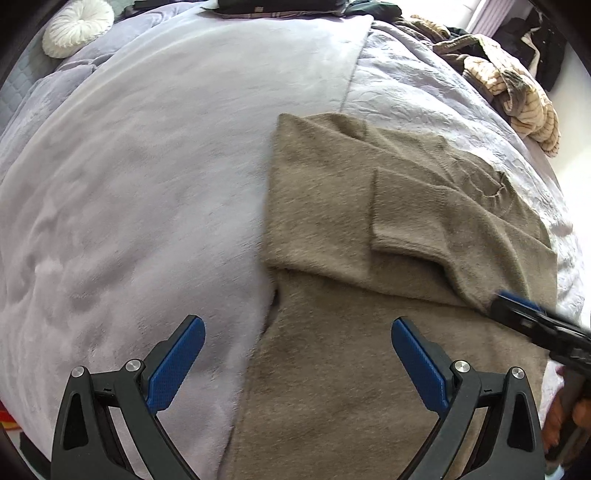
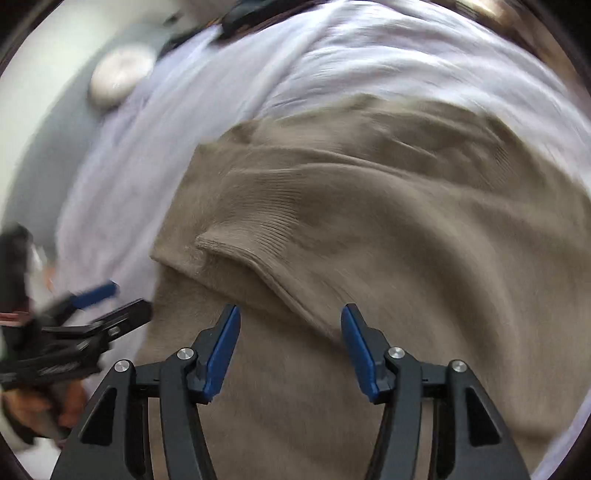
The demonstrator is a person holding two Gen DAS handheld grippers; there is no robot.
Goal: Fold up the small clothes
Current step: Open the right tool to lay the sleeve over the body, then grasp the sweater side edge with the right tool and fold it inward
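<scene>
So the sweater (image 1: 369, 258) is soft and floppy, both claws (image 1: 297, 350) (image 2: 290, 343) released, I'd pinch the near hem corners.

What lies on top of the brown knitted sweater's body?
A folded-in sleeve with a ribbed cuff lies across the brown knitted sweater, which rests on the lilac fleece blanket. Whatever is beneath the sleeve's fold and the sweater is covered.

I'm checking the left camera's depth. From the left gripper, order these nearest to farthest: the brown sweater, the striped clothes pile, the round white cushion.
1. Brown sweater, right below and ahead of the left gripper.
2 and 3. Striped clothes pile, far right, and round white cushion, far left: both distant, too close to call.
</scene>
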